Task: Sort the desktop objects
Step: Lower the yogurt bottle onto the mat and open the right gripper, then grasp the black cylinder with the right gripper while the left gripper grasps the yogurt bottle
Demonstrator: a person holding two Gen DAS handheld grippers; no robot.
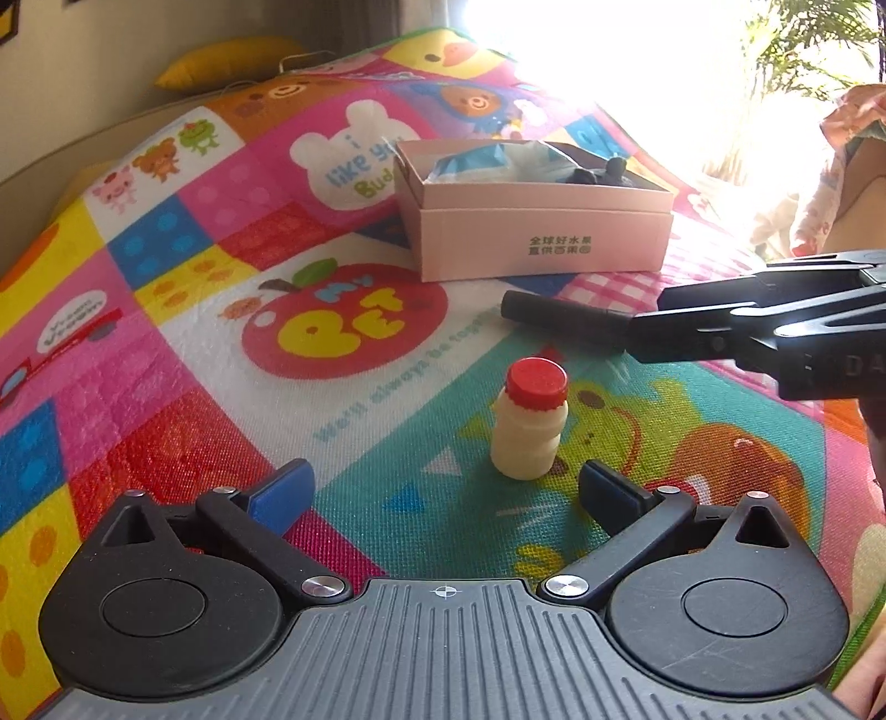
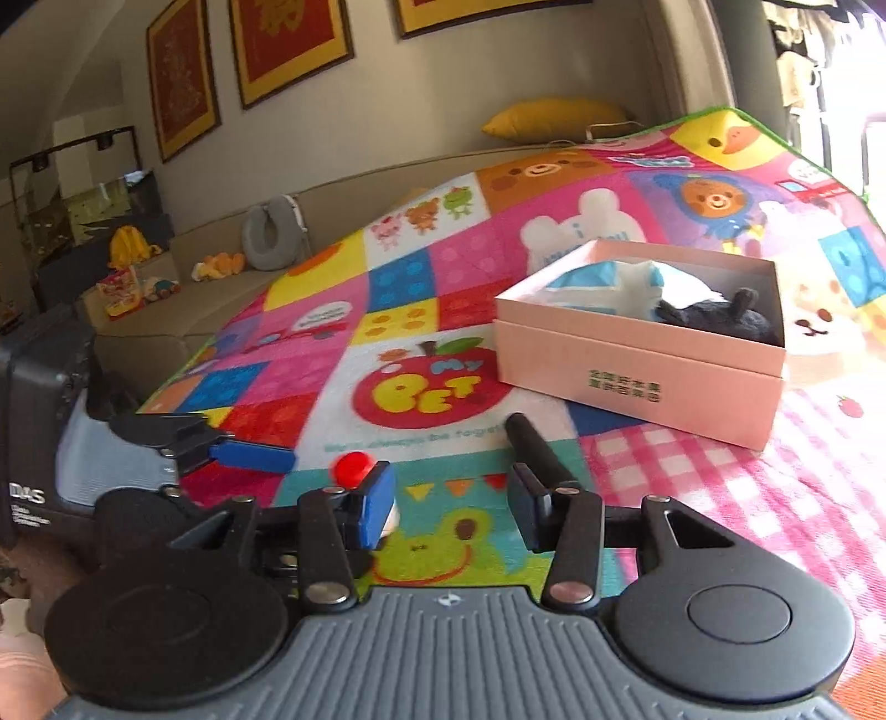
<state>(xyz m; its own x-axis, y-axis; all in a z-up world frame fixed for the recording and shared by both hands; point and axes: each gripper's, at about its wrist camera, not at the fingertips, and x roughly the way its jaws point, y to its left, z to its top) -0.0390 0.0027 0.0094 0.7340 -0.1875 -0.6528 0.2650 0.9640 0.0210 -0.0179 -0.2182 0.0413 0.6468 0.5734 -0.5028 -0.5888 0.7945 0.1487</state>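
While tilted down | left hand-held gripper [image 1: 446, 490] gapes | bottle [image 1: 530, 425] ahead

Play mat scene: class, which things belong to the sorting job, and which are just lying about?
Job: small white plastic bottle with red cap; black cylindrical stick; open pink cardboard box.
Lying about: yellow cushion; grey neck pillow; framed red wall pictures.
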